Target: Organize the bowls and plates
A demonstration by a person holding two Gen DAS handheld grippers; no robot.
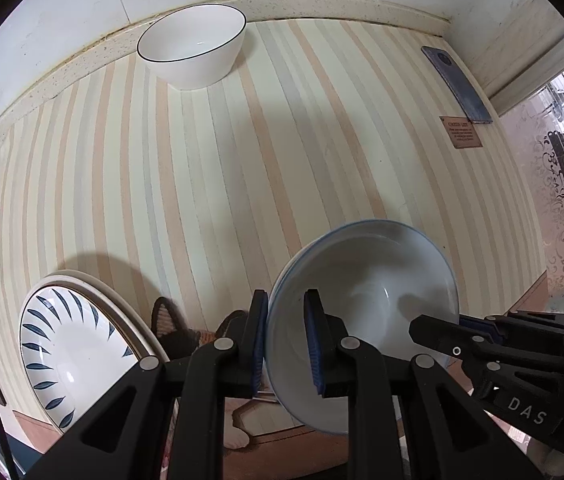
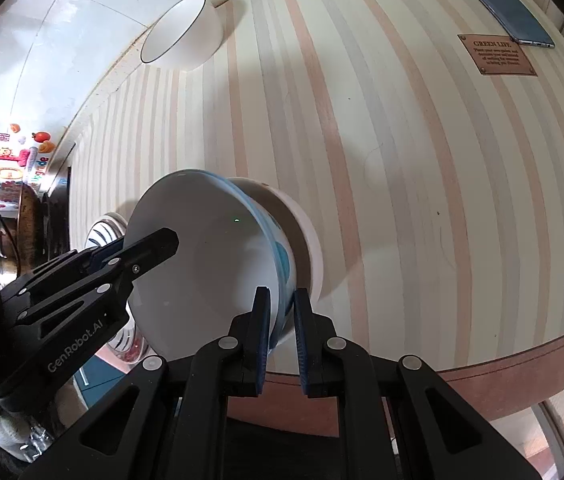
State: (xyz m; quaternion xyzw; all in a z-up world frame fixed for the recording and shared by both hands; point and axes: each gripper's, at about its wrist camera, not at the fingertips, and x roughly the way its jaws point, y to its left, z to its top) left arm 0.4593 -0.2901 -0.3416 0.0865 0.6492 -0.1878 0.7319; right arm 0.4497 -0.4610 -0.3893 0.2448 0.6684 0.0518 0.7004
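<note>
Item: blue-rimmed bowl (image 1: 366, 280), being carried tilted above the striped tabletop (image 1: 210, 184), left claw (image 1: 286, 336) and right claw (image 2: 282, 332) both pinching opposite rim edges, seemingly sharing its weight for stacking.

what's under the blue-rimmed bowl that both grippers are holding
The blue-rimmed bowl has the striped tablecloth below it, and a white dish shows just behind its base. Anything directly beneath is covered.

left black two-finger gripper (image 1: 287, 340) pointed steeply down, blue pads clamped on near rim of a pale blue-rimmed ceramic bowl (image 1: 378, 280). right black two-finger gripper (image 2: 282, 334) also angled down, pads pinched on the opposite rim. both held it tilted.
</note>
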